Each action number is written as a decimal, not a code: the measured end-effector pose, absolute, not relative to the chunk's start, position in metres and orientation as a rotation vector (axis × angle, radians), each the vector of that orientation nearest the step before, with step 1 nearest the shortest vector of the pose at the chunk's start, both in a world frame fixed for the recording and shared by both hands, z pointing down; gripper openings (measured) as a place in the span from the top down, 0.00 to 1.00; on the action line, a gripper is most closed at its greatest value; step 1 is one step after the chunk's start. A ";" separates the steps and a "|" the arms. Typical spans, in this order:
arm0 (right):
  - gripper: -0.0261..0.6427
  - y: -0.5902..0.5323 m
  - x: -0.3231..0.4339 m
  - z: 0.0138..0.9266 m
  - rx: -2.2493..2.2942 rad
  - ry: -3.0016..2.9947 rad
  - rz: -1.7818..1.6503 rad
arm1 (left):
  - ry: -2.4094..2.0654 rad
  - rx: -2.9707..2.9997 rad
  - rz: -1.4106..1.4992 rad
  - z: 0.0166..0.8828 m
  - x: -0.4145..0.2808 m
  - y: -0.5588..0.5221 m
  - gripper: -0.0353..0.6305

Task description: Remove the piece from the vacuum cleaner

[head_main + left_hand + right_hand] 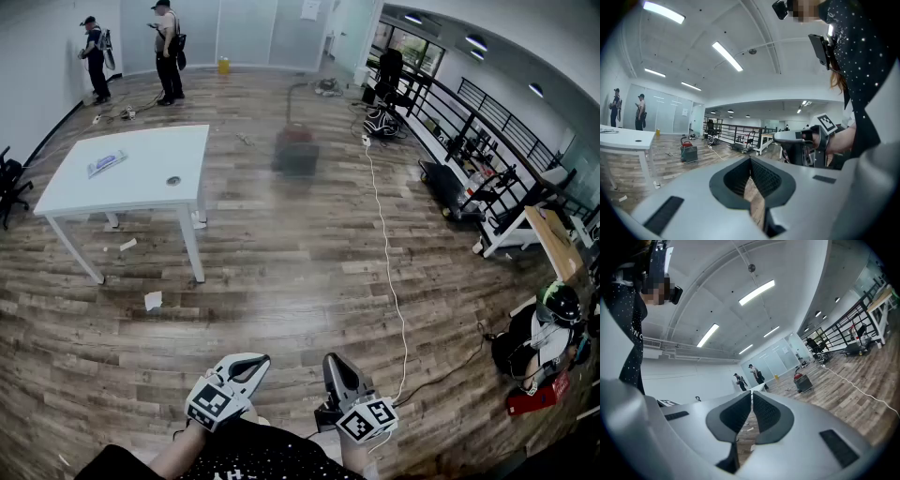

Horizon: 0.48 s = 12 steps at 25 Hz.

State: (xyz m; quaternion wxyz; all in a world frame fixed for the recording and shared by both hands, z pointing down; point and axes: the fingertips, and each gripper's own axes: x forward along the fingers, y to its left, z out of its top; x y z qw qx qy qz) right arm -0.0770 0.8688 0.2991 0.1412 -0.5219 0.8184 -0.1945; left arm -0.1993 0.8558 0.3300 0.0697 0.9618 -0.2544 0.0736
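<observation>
I'm holding the left gripper [246,367] and right gripper [336,367] side by side, low near my body, above the wood floor [281,281]. The vacuum cleaner [296,150] is standing well ahead, right of the white table [141,150]. A white cable [389,272] is trailing past it. 1 person [95,58] is facing the left wall, with another person [168,49] standing near.

Brown wood-plank floor [281,281], grain streaked. The rectangular desk [141,159] is white, top and legs alike. The box-shaped vacuum cleaner [295,150] shows a red top over a dark grey body. The long floor cable [389,272] is white. The left tongs [751,161] and right tongs [752,397]: pale grey shells, dark grey ribbed pads [764,176]. Their marker cubes [211,403] carry black-and-white squares.
</observation>
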 end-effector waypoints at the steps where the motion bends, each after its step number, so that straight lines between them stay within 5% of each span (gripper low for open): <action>1: 0.94 0.866 -0.077 0.301 -1.506 2.364 -0.567 | -0.763 2.886 0.224 0.331 -0.198 0.853 0.94; 12: 0.94 0.813 -0.066 0.318 -1.494 2.365 -0.634 | -0.747 2.810 0.223 0.348 -0.185 0.798 0.94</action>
